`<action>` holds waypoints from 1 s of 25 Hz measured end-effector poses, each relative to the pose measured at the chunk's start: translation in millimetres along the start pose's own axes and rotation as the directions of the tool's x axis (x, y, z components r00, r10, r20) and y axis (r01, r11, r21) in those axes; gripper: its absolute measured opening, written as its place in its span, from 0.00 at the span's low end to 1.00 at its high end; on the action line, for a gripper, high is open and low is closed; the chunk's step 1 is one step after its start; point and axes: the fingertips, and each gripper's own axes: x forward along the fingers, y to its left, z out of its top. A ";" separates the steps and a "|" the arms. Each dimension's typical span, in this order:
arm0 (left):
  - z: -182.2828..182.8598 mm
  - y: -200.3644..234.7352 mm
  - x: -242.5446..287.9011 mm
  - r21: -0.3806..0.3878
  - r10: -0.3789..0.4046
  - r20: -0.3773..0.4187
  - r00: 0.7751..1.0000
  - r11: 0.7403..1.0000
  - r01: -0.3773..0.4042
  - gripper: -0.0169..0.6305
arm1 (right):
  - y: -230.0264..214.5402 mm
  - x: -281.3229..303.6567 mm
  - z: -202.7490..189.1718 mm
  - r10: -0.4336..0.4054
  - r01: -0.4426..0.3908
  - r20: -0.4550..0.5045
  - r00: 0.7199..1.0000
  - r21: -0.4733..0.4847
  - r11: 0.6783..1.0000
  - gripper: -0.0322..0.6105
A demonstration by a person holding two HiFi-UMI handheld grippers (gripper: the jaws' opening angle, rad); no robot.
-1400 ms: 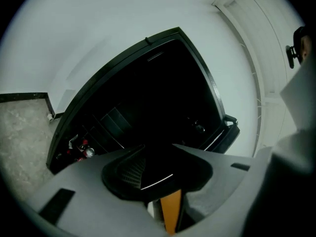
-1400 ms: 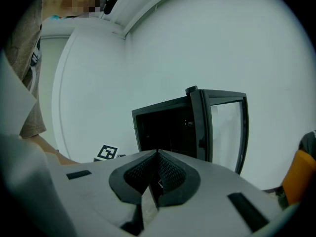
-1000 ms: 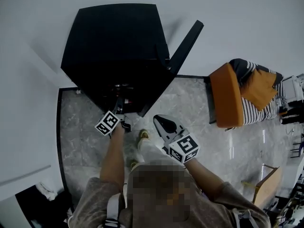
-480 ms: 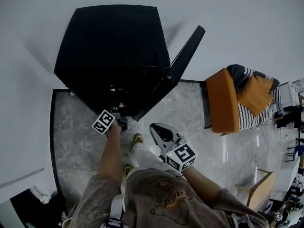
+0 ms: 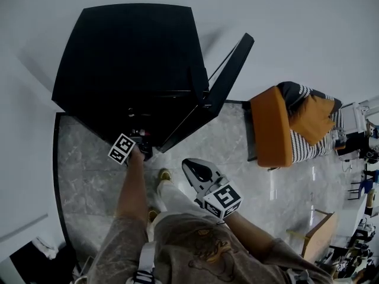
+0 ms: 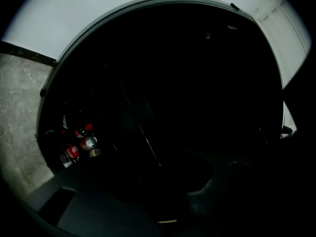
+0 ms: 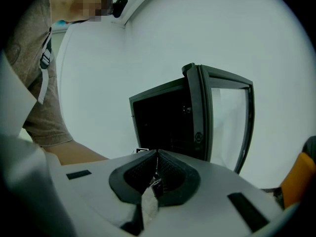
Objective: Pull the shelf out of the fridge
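A black fridge (image 5: 136,58) stands against the white wall with its door (image 5: 222,81) swung open to the right. My left gripper (image 5: 142,142) reaches into the dark lower opening. In the left gripper view the inside is almost black: a thin shelf edge (image 6: 140,127) runs slantwise, and red cans and bottles (image 6: 81,143) stand at the lower left. The jaws are lost in the dark. My right gripper (image 5: 195,169) hangs apart from the fridge, over the floor, pads pressed together with nothing between them (image 7: 156,171). It faces the open fridge (image 7: 163,122).
An orange chair (image 5: 275,126) with a striped cushion (image 5: 308,141) stands to the right of the door. The person's feet (image 5: 164,174) stand on the grey marble floor (image 5: 89,176) in front of the fridge. More furniture crowds the far right edge.
The head view has shifted, so the fridge sits further left in the frame. The left gripper stays at the fridge's lower opening. The right gripper has barely moved.
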 end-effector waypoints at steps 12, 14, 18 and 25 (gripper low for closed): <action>11.6 14.6 42.4 -0.088 -0.006 0.053 0.999 0.996 0.011 0.22 | -17.5 6.9 -13.4 -0.012 0.013 -0.044 0.999 0.020 1.000 0.08; 13.7 15.7 48.8 -0.092 -0.005 0.058 0.998 0.996 0.011 0.22 | -20.6 6.1 -17.9 -0.016 0.017 -0.058 0.998 0.026 1.000 0.08; 20.1 20.9 57.4 -0.101 0.008 0.084 0.996 0.995 0.000 0.20 | -25.3 6.5 -18.7 -0.029 0.031 -0.081 0.996 0.025 0.999 0.08; 25.8 19.9 69.6 -0.121 -0.014 0.098 0.995 0.992 0.026 0.16 | -34.3 6.8 -21.9 -0.035 0.037 -0.076 0.997 0.029 0.999 0.08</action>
